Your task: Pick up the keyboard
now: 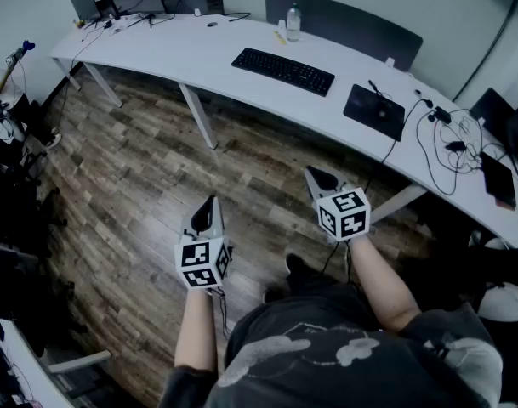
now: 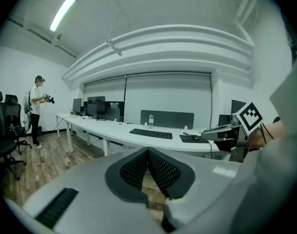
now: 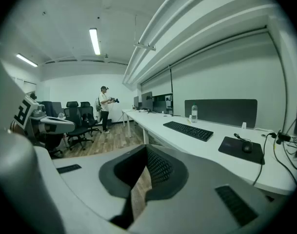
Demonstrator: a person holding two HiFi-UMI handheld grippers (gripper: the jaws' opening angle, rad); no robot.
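Step in hand is judged as approach, not yet begun. Left gripper (image 1: 208, 213) and right gripper (image 1: 321, 179) are held above the floor, jaws pressed together, nothing between them. Keyboard (image 1: 283, 70) is seen flat on the white desk (image 1: 173, 53), well apart from both. Next move: reach to be made forward, jaws to be spread.

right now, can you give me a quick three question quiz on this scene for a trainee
1. True or false: the keyboard lies on the white desk, with neither gripper touching it.
2. Which is closer to the mouse pad: A the left gripper, or B the right gripper?
3. Fill in: the jaws of both grippers are ____ and hold nothing.

Key: 1 true; 2 B; 3 shut
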